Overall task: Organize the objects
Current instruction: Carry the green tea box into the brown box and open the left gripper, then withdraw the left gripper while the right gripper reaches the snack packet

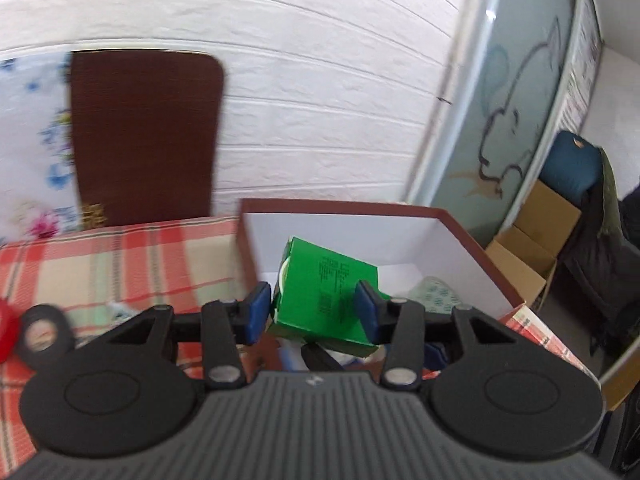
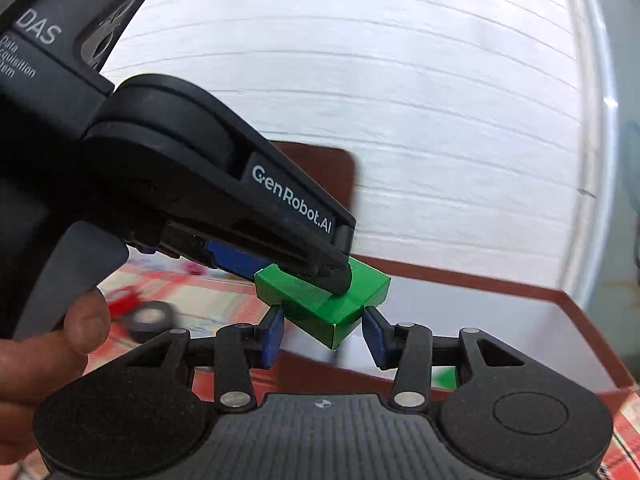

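My left gripper (image 1: 312,312) has its jaws pressed to both sides of the green carton (image 1: 328,300) — tilted, held above the open brown box (image 1: 472,236) with the white inside. In the right wrist view I see that gripper (image 2: 304,272) from the side, clamped on the carton (image 2: 340,308). My right gripper (image 2: 323,334) sits just under it, jaws spread and empty — whether the pads touch the carton I cannot tell. A black tape roll (image 1: 40,332) lies on the checked desk (image 1: 120,264).
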